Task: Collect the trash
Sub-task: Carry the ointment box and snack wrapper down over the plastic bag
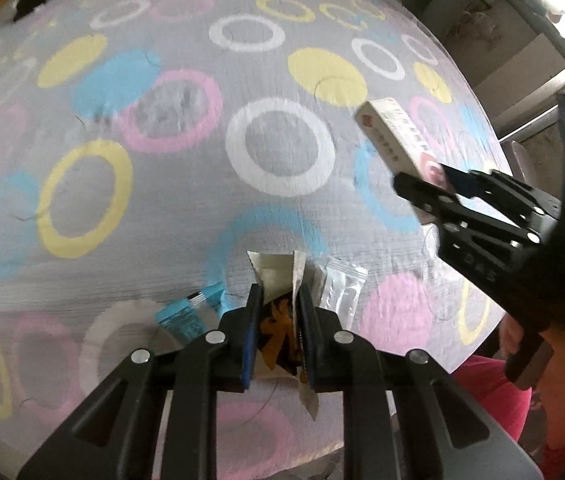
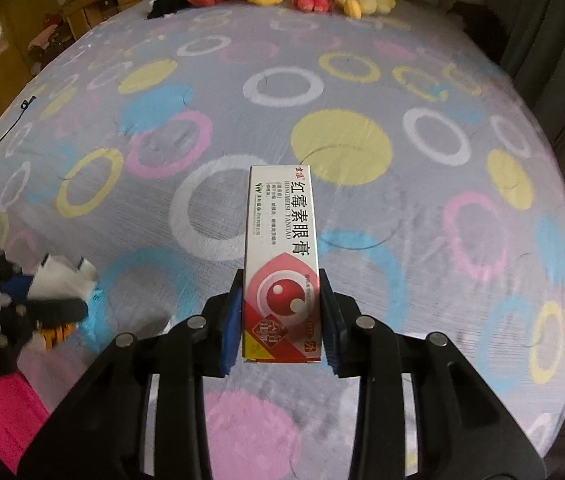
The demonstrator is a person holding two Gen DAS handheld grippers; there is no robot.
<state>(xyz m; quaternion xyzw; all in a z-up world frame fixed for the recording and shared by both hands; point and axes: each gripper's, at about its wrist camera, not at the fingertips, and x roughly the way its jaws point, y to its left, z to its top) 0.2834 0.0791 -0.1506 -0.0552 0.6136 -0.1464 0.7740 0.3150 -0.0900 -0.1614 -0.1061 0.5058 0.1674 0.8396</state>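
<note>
Trash here is a long white-and-red cardboard ointment box [image 2: 280, 264], centre frame, pinched at its near end by the right gripper [image 2: 280, 320], long axis pointing away up the frame over the grey circle-patterned bedsheet [image 2: 442, 184]. Lower centre in the left wrist view, the left gripper [image 1: 278, 332] is clamped on a crumpled silver-and-orange foil wrapper [image 1: 278, 312], beside a clear plastic sachet [image 1: 342, 292] and a blue packet [image 1: 186, 314] on the sheet.

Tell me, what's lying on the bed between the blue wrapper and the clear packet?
The left gripper, shut on a torn snack wrapper, fills that gap, seen in the left wrist view.

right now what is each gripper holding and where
Left gripper: torn foil wrapper, pinched mid-body. Right gripper: eye ointment box, clamped on its sides near one end.
</note>
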